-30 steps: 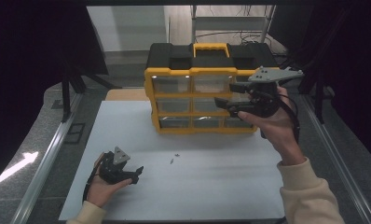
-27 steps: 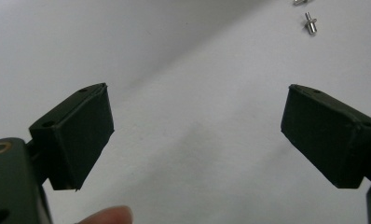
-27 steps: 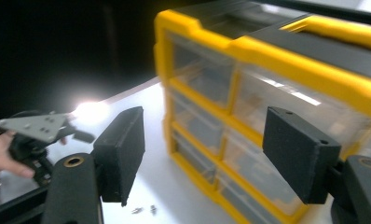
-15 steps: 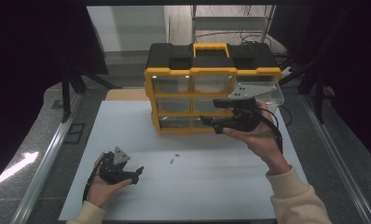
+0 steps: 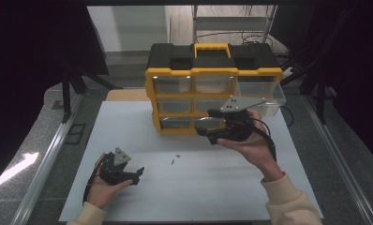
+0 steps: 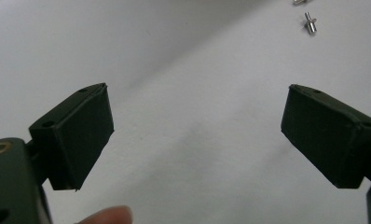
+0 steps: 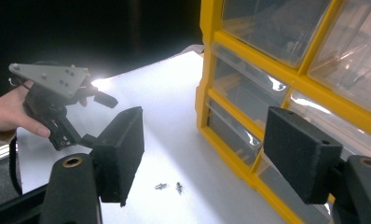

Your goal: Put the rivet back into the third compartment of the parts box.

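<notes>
I hold my right gripper [image 5: 207, 125] wide and empty at the bottom drawers of the yellow-and-black plastic drawer cabinet [image 5: 212, 91]. My left gripper [image 5: 137, 174] rests wide open, well apart. Just before the cabinet lie two tiny metal screws [image 7: 169, 186]: light, hard, slippery; I'd pinch across the shank.

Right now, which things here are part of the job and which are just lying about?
In the job:
- drawer organizer, one clear drawer pulled out at top right
- right gripper, jaws open, in front of the lower drawers
- two small screws on the white mat

Lying about:
- left gripper, open, resting on the mat
- cables behind the table
</notes>
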